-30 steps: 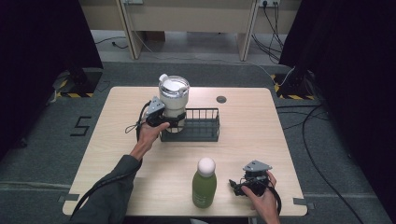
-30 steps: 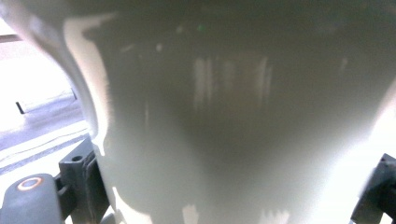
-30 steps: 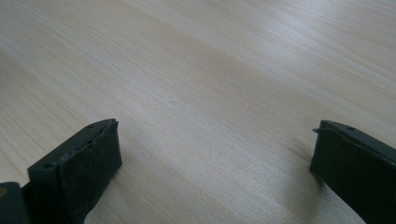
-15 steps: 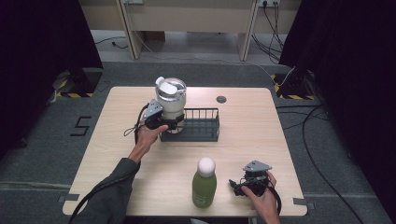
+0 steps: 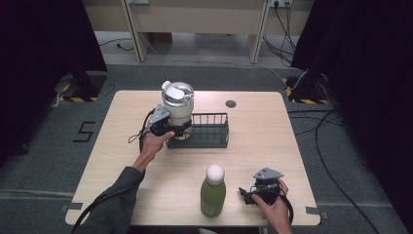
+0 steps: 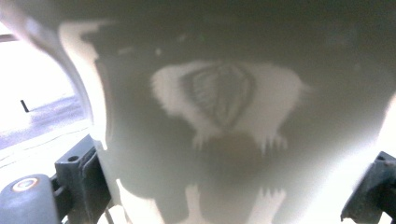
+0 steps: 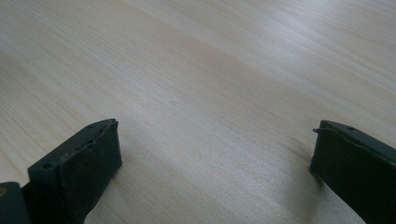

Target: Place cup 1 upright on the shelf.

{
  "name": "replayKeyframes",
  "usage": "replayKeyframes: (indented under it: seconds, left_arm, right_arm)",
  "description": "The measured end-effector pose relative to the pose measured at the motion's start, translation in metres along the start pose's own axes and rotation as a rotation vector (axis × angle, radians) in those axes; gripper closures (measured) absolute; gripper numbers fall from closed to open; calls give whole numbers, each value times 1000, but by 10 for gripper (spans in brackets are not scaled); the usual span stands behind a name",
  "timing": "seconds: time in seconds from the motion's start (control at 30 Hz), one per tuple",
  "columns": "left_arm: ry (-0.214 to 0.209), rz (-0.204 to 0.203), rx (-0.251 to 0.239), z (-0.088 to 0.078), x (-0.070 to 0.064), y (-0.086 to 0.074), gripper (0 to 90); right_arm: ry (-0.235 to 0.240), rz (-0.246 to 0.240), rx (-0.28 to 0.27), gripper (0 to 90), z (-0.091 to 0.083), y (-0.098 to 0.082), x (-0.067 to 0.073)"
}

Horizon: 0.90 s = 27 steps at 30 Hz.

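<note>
Tumbler clamped at the rack's corner

Left gripper is clenched on a smooth rounded tumbler with a white flip lid, held at the 9 o'clock end of the black wire rack. Up close the tumbler has a pale animal print with a ribbed dark patch, pretty blurry. Right gripper sits at roughly 5 o'clock on the pale wood-grain table, jaws spread wide with bare tabletop between them. Matte green bottle with a round white cap stands just beside it

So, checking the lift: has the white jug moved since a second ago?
Yes. The white jug, held by the left hand-held gripper, has sunk slightly towards the wire basket.
</note>
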<state>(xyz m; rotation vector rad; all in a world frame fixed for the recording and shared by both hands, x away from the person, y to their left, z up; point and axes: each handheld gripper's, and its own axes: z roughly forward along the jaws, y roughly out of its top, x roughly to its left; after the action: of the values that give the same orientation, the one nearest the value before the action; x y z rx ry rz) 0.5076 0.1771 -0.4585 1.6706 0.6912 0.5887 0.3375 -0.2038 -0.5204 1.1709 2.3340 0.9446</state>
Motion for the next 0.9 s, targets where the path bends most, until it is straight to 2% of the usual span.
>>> replayKeyframes:
  seconds: [0.03, 0.13, 0.23, 0.27, 0.33, 0.43, 0.47, 0.5, 0.53, 0.57, 0.6, 0.63, 0.67, 0.7, 0.73, 0.77, 0.8, 0.87, 0.9]
  left_arm:
    - [-4, -2, -2, -1, 0, 0, 104]
    - [-9, 41, -10, -3, 4, -2, 103]
    - [-9, 32, -25, -4, 3, -5, 103]
    - [-12, 3, -12, -4, 1, -7, 91]
    - [-14, 20, 13, -4, 1, -12, 90]
    - [-14, -4, -5, -8, 2, -14, 101]
    - [-7, 26, -5, -9, 3, -14, 103]
    - [-8, 29, -4, -9, 3, -14, 103]
    - [-13, -2, -2, -9, 1, -14, 102]
    - [-9, 30, -1, -10, 3, -13, 102]
    - [-14, -6, -1, -10, 1, -14, 102]
    - [-12, 11, 0, -10, 2, -13, 102]
    - [-15, -9, 0, -10, 1, -14, 102]
    - [-13, 18, 0, -11, 3, -13, 103]
    - [-13, 28, 1, -11, 4, -13, 102]
    - [-15, -10, 1, -11, 1, -14, 102]
    - [-16, -9, 2, -11, 1, -14, 102]
    - [-15, 29, 5, -12, 4, -13, 103]
    - [-16, 20, 7, -13, 3, -13, 103]
  right_arm:
    - [0, 0, 0, 17, 0, 0, 0]
    - [0, 1, 0, 17, 0, 0, 0]
    - [0, -1, 0, 17, 0, 0, 0]
    - [0, 0, 1, 17, 0, 0, 0]
    - [0, 1, 0, 17, 0, 0, 0]
    - [0, 1, 1, 17, 0, 0, 0]
    - [1, 2, 1, 17, 0, 0, 0]
    - [2, 2, 1, 17, 0, 0, 0]
    - [2, 4, 0, 17, 0, 0, 0]
    - [1, 1, 0, 17, 0, 0, 0]
    - [0, 0, 1, 17, 0, 0, 0]
    - [0, 2, 1, 17, 0, 0, 0]
    - [0, 2, 0, 17, 0, 0, 0]
    - [1, 1, 1, 17, 0, 0, 0]
    - [0, 1, 0, 17, 0, 0, 0]
    - [0, 0, 0, 17, 0, 0, 0]
    - [0, 1, 0, 17, 0, 0, 0]
    - [0, 1, 0, 17, 0, 0, 0]
    - [0, 0, 0, 17, 0, 0, 0]
